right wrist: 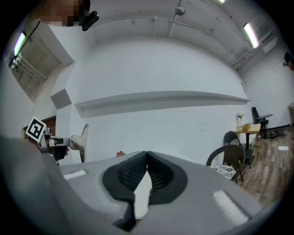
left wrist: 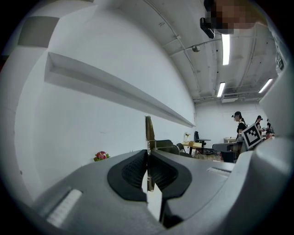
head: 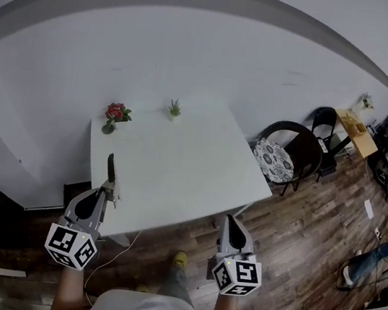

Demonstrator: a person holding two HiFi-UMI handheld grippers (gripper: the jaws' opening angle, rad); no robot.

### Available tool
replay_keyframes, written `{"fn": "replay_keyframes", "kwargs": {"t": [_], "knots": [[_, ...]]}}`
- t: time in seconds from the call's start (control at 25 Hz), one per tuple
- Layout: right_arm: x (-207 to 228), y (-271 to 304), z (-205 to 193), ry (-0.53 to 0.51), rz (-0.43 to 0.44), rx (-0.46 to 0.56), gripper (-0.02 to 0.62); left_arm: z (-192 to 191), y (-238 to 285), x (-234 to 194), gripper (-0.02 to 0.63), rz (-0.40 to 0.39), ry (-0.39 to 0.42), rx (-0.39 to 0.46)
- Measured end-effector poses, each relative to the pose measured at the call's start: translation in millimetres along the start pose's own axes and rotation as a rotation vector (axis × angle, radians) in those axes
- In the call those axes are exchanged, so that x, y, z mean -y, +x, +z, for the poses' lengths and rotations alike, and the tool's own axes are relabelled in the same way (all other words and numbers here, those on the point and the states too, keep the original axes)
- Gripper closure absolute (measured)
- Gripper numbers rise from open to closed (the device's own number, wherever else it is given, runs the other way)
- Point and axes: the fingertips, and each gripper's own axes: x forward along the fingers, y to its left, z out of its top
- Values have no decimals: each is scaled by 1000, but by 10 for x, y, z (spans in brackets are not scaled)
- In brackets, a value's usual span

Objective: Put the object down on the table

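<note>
left gripper view shows the left gripper (left wrist: 148, 156) clenched on a thin flat object (left wrist: 149, 131) standing above its jaws, edge-on, perhaps a blade; its lower end is hidden between the pads. the right gripper (right wrist: 147, 155) is closed on nothing. the table (head: 192, 165) lies just ahead of both.

No word, number, brand or sign can be read. The only print is black-and-white square code patterns on the white cube (head: 71, 246) of the left gripper (head: 108, 188) and the white cube (head: 237, 276) of the right gripper (head: 230, 223), bearing no letters.
</note>
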Motion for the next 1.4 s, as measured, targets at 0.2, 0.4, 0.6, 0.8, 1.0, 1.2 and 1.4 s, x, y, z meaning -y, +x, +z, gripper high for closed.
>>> {"fn": "replay_keyframes", "kwargs": {"t": [0.2, 0.4, 0.6, 0.8, 1.0, 1.2, 1.4], "knots": [[254, 422, -42, 18, 27, -18, 592, -55, 407, -34, 596, 29, 21, -32], [551, 904, -48, 26, 61, -36, 592, -114, 874, -45, 597, 60, 22, -58], [789, 1390, -23, 26, 113, -55, 592, -151, 1311, -44, 596, 98, 23, -79], [1012, 1812, -7, 40, 164, -73, 592, -195, 1661, -40, 595, 138, 27, -106], [1169, 2167, 4, 40, 212, -84, 592, -234, 1929, -85, 595, 186, 37, -130], [1303, 2430, 2, 32, 245, -86, 592, -266, 2177, -75, 595, 214, 55, -141], [1383, 2563, -22, 32, 271, -92, 592, -304, 2311, -7, 595, 224, 74, -154]]}}
